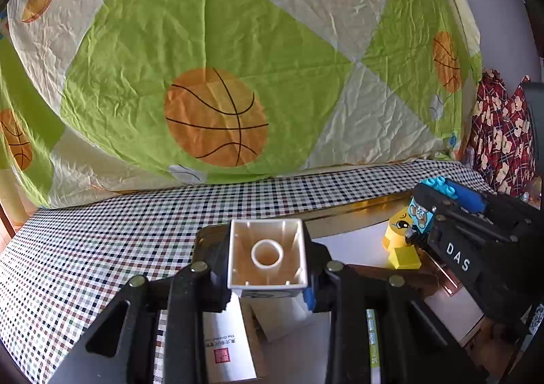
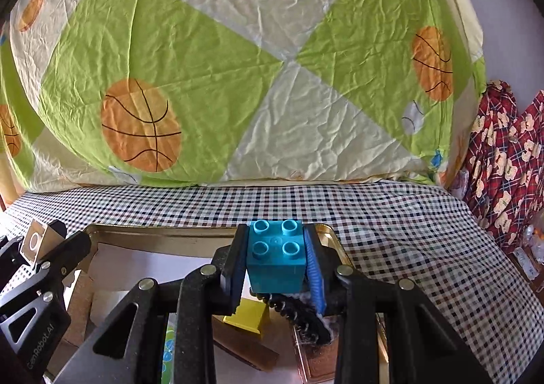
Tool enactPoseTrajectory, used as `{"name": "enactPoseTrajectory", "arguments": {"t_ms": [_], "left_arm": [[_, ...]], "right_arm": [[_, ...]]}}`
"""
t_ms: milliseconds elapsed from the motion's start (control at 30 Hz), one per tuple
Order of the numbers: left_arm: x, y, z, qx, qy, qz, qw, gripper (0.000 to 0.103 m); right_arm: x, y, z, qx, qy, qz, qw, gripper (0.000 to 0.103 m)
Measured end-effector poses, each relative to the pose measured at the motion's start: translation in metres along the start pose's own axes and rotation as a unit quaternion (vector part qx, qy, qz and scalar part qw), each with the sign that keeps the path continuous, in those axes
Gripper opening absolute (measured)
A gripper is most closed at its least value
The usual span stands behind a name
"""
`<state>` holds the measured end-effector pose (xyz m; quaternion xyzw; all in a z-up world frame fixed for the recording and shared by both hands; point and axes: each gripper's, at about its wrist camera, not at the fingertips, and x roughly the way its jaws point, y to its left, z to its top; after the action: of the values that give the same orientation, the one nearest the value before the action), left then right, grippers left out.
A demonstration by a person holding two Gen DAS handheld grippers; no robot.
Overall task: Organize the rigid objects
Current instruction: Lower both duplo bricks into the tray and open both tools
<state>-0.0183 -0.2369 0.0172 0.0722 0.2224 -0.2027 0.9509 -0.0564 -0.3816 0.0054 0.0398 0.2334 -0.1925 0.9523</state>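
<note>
My left gripper [image 1: 268, 256] is shut on a white toy block [image 1: 268, 255] whose hollow underside faces the camera. It also shows at the left edge of the right wrist view [image 2: 34, 243]. My right gripper [image 2: 276, 255] is shut on a blue four-stud block [image 2: 275, 256], studs facing the camera. In the left wrist view that block [image 1: 421, 214] shows a printed cartoon face, held above a yellow duck-shaped block [image 1: 399, 238]. Both grippers hover over a gold metal tray [image 2: 163, 234].
The tray holds white cards [image 2: 136, 261], a brown slab [image 2: 244, 346], a black hairbrush [image 2: 306, 316] and a yellow piece [image 2: 248, 316]. It sits on a checked cloth [image 2: 408, 248]. A basketball-print quilt [image 1: 217, 78] rises behind. A red patterned fabric [image 2: 503, 159] hangs at the right.
</note>
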Motion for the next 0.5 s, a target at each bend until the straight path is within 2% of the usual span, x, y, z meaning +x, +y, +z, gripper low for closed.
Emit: {"name": "enactPoseTrajectory", "arguments": {"t_ms": [267,500], "left_arm": [[0.000,-0.005,-0.003,0.012,0.002,0.012,0.9999,0.031],[0.001,-0.007,-0.009,0.019,0.014,0.019,0.9996,0.031]], "right_arm": [[-0.013,0.002,-0.005,0.014,-0.001,0.030,0.999,0.034],[-0.016,0.018,-0.012,-0.013,0.006,0.024,1.000,0.034]]}}
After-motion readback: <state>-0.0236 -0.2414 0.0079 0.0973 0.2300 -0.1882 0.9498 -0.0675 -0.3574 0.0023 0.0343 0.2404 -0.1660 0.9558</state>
